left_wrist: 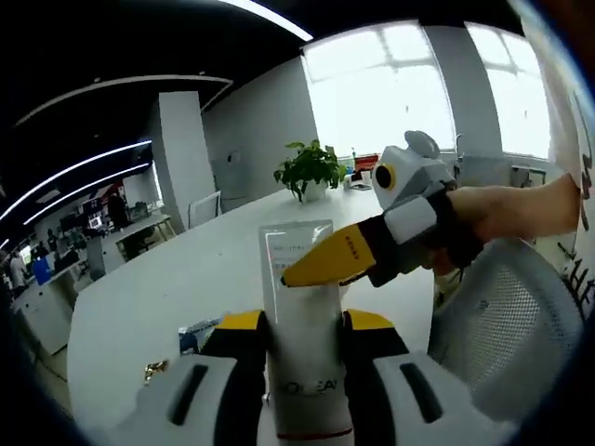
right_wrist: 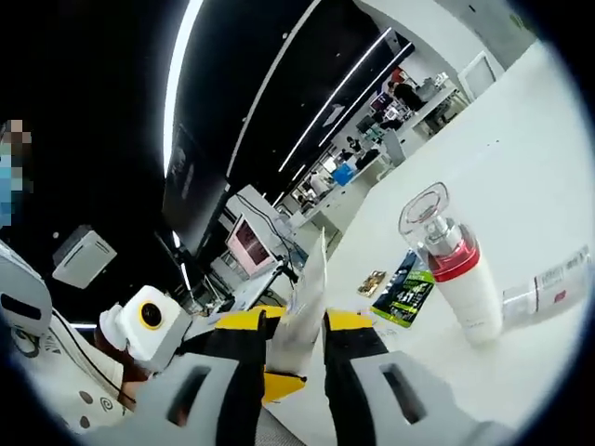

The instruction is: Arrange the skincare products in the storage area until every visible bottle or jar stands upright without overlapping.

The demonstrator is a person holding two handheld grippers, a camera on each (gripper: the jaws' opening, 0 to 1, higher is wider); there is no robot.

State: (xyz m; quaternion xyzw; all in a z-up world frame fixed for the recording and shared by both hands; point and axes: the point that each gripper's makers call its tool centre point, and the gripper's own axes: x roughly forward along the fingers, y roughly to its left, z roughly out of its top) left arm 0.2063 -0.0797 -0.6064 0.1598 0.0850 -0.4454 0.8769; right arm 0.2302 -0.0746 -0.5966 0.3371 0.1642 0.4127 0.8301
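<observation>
The left gripper (left_wrist: pixel 305 327) is clenched around the body of a white tube (left_wrist: pixel 299 307) that rises between its 2 jaws in the left gripper view, held up above the white counter (left_wrist: pixel 167 288), with the flat crimped end at the top. From the right of that view the right gripper (left_wrist: pixel 311 269) reaches in, its yellow tip lying across the tube's upper part, carried by a person's hand (left_wrist: pixel 507 214). A potted plant (left_wrist: pixel 309 169) stands far back on the counter, and a white mesh chair (left_wrist: pixel 507 321) sits at the right. The risk here is that both grippers pull on 1 soft tube: if they move apart or twist, it could bend, slip, or pop out and drop onto the counter. In the right gripper view, the right gripper (right_wrist: pixel 296 333) is closed on the thin crimped edge of the tube (right_wrist: pixel 307 307), a narrow hold that could slide off easily. Beyond it on the counter (right_wrist: pixel 521 167), a white bottle (right_wrist: pixel 457 269) with a red band and clear cap stands upright, a green-and-black sachet (right_wrist: pixel 405 290) lies flat just beside it, and a clear bottle (right_wrist: pixel 550 286) lies on its side at the right. Setting the tube down carelessly near that upright bottle could knock it over, and the fallen clear bottle might roll if nudged. The tube may not stand steady on its cap.
</observation>
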